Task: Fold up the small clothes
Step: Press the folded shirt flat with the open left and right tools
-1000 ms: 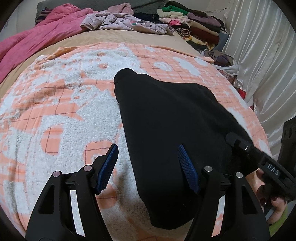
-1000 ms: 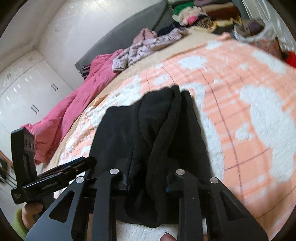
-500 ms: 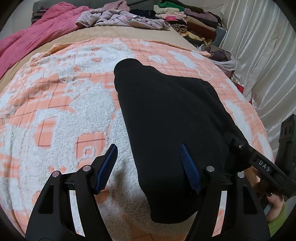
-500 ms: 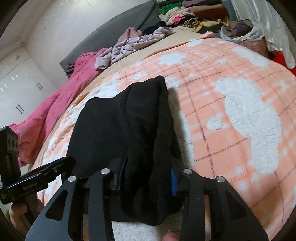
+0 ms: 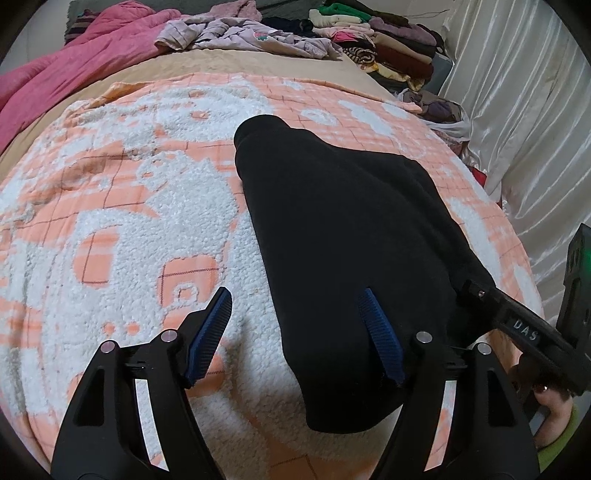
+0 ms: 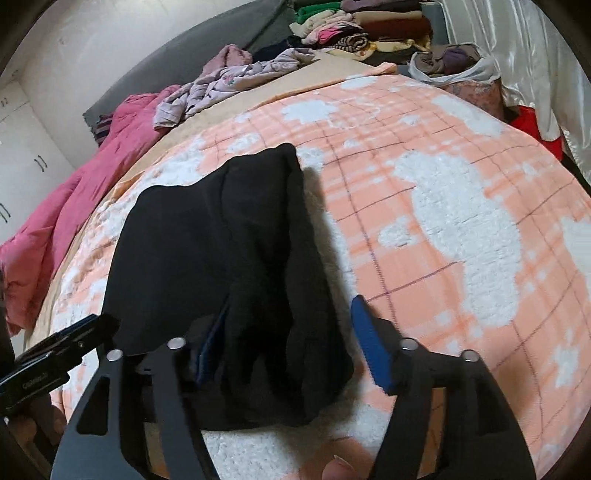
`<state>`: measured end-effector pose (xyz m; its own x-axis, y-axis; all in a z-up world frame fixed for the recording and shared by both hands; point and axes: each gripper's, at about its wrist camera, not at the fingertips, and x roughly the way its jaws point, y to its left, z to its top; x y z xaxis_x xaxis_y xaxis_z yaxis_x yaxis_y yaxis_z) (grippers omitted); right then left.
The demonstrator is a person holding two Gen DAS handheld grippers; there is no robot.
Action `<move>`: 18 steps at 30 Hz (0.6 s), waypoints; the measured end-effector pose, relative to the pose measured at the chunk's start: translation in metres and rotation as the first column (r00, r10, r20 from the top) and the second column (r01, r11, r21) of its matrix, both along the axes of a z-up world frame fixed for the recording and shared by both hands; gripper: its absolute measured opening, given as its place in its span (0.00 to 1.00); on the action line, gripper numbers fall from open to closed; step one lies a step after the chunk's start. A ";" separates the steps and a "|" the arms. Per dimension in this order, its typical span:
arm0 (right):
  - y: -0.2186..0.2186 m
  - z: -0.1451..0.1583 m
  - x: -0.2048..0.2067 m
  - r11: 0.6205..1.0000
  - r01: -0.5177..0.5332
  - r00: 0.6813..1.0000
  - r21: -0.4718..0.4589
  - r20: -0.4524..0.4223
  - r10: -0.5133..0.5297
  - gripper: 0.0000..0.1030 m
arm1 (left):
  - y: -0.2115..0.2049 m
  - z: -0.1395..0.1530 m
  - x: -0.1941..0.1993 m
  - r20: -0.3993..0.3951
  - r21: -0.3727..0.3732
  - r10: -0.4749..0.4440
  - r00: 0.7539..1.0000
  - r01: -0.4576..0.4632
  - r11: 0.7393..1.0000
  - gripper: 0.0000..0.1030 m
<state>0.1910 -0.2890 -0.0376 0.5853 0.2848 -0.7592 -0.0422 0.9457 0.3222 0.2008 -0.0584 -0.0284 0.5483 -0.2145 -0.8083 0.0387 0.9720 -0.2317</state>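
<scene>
A black garment [image 5: 343,236] lies folded lengthwise on the orange and white blanket [image 5: 110,221]. In the right wrist view the garment [image 6: 229,258] shows thick folded layers along its right side. My left gripper [image 5: 295,332] is open and empty just above the garment's near left edge, one finger over the cloth and one over the blanket. My right gripper [image 6: 284,332] is open, its blue-padded fingers [image 6: 369,343] standing on either side of the garment's near end without pinching it. The right gripper also shows in the left wrist view [image 5: 517,325].
A pink quilt [image 5: 74,62] and a lilac heap of clothes [image 5: 240,33] lie at the bed's far side. Stacks of folded clothes [image 5: 388,40] stand at the far right. White curtains [image 5: 517,110] hang along the right. A bag of clothes [image 6: 454,70] sits by the bed.
My right gripper has opened and let go of the garment's near end, which now lies on the blanket. My left gripper stayed open and barely moved.
</scene>
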 end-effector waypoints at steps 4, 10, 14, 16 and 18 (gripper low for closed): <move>-0.005 0.006 -0.010 1.000 0.003 1.000 0.026 0.022 -0.004 0.65 | 0.004 0.002 -0.004 0.005 0.000 0.000 1.000 0.000 1.000 0.65; -0.001 0.015 -0.024 1.000 -0.012 0.998 -0.001 0.061 0.012 0.80 | 0.008 0.003 -0.008 0.004 -0.010 0.005 1.000 -0.005 1.000 0.65; -0.001 0.027 -0.032 1.000 -0.006 0.995 -0.008 0.102 0.006 0.91 | 0.010 0.005 -0.010 0.006 -0.010 0.009 1.000 -0.009 1.000 0.66; 0.000 0.034 -0.037 1.000 0.006 0.992 -0.021 0.130 -0.003 0.93 | 0.011 0.007 -0.012 0.009 -0.006 0.012 1.000 -0.012 1.000 0.71; 0.000 0.043 -0.043 1.000 -0.001 0.986 -0.021 0.167 0.004 0.94 | 0.013 0.009 -0.014 0.016 -0.006 0.013 1.000 -0.013 1.000 0.71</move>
